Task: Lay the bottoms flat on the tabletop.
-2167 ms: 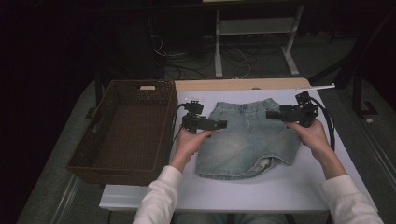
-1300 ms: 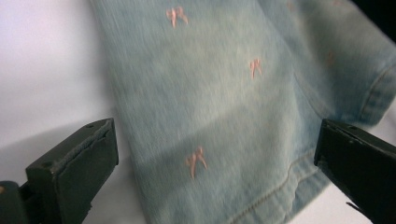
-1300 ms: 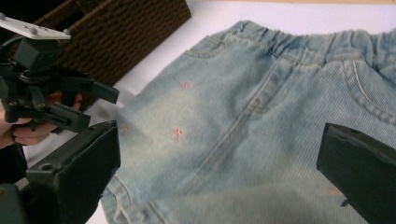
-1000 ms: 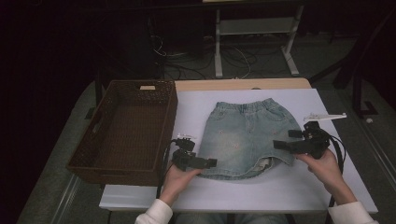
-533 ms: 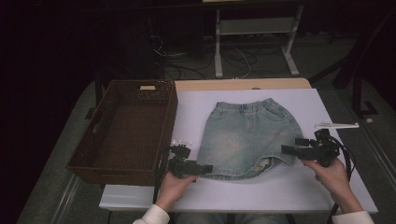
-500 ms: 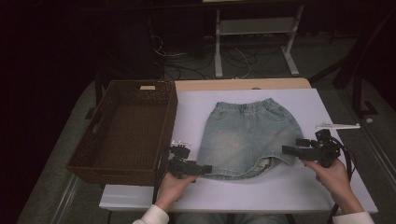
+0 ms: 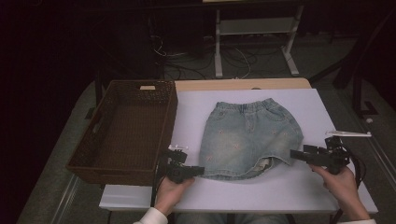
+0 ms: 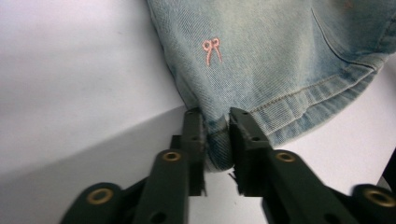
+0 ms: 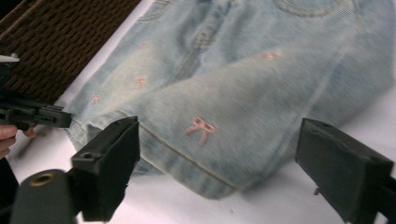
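High view shows a denim skirt [image 7: 250, 137] lying flat on the white surface [image 7: 187, 116], just right of a brown wicker basket [image 7: 126, 130]. At the skirt's near left hem corner, the left gripper [image 7: 198, 170] has its fingers clamped on the fabric; left gripper view shows the hem pinched between the two black fingers [image 8: 194, 135], beside a small pink embroidered bow [image 8: 212, 49]. By the skirt's right edge, the right gripper [image 7: 299, 155] is held with its fingers [image 9: 112, 161] wide apart, the skirt's hem corner lying beyond them, untouched.
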### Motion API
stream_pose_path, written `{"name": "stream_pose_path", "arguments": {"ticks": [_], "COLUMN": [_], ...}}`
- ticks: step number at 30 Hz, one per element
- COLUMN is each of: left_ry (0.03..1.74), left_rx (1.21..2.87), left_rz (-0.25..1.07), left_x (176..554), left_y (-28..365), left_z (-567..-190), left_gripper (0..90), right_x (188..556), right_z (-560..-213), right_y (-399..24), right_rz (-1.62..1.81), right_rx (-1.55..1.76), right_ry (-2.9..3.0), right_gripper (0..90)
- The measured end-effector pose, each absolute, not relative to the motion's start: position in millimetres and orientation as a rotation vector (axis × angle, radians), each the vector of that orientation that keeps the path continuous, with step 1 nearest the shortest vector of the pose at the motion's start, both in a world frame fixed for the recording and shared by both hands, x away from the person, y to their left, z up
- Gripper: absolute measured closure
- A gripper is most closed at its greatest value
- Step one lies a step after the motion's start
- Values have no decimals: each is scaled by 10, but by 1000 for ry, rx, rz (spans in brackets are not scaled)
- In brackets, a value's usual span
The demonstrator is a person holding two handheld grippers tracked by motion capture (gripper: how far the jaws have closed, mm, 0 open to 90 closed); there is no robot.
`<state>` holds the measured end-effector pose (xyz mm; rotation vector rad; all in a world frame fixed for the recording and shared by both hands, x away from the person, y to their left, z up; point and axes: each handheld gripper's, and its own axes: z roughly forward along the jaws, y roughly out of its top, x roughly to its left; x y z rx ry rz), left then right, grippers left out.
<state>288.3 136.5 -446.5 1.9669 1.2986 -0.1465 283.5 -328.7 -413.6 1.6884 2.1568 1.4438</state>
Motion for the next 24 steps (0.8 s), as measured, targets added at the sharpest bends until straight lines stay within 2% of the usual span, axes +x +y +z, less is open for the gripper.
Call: {"name": "stream_pose_path", "arguments": {"ticks": [2,5,10,14,24], "left_ry": [1272,1251,1244,1241,1241], "left_rx": [1987,2006,2008,2009,2008], "left_rz": [-160,-156,-157,-158,-161], "left_x": [2905,2910,2911,2913,2915], "left_y": [1375,1370,1373,1374,1375], "left_z": [-4466,-4461,-4462,-4463,-4464], "left_gripper": [808,811,810,808,801], "right_x": [2815,2797,2820,2852,2831], "right_z": [-4167,-4216,-4301,-4367,-4388], "right_y": [-3318,-3346,-3305,-3258,-3319], "right_rz": [1426,1391,1306,1208,1206], "right_rx": [1720,1754,1803,1842,1888], "right_ry": [2145,2146,2172,2207,2203], "right_gripper": [158,260,379,433,524]}}
